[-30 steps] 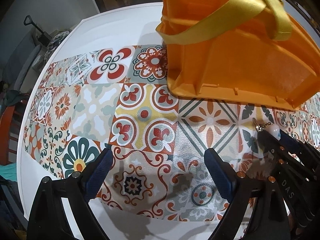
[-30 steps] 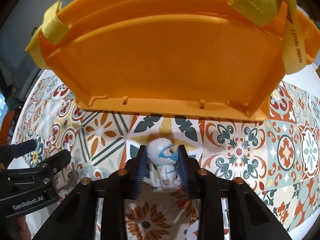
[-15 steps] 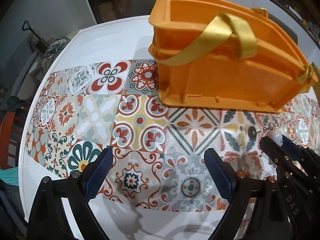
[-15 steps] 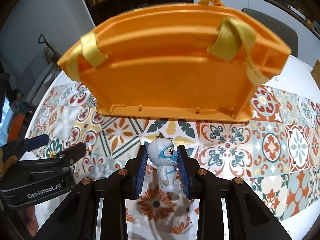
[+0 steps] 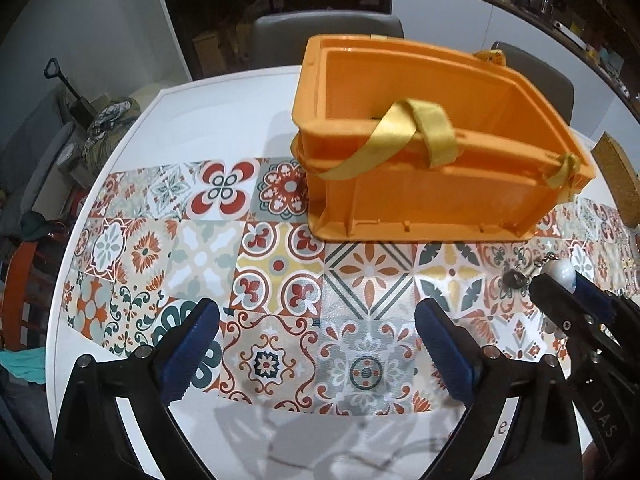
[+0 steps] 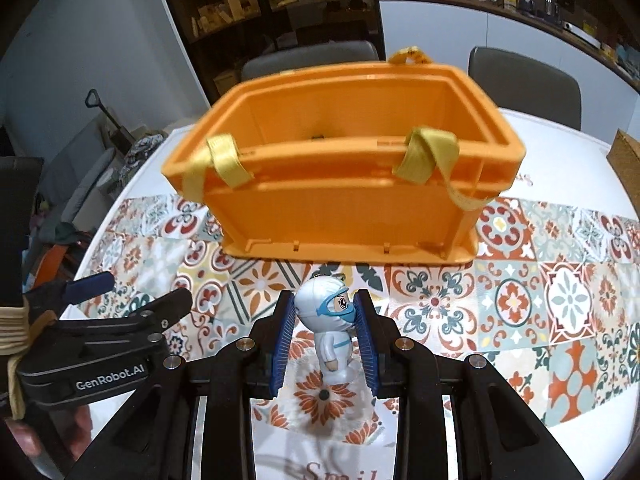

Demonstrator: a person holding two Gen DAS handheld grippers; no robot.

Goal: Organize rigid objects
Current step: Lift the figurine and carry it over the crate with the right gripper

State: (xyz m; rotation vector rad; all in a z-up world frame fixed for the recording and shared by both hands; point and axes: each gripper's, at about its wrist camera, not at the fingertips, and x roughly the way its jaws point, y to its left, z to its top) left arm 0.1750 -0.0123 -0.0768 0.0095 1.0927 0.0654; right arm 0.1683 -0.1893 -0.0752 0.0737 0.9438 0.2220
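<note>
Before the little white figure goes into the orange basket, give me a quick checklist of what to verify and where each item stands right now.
1. Right hand-held gripper shut on the white figure: ok, pads press its head from both sides.
2. Figure clear of the table: ok, it hangs above the patterned tablecloth.
3. Orange basket upright, mouth open: ok.
4. Yellow straps off the opening: ok, they drape over the near wall.
5. Left hand-held gripper out of the path: ok, open, empty, off to the side.
6. Room inside the basket: cannot tell, floor mostly hidden.
</note>
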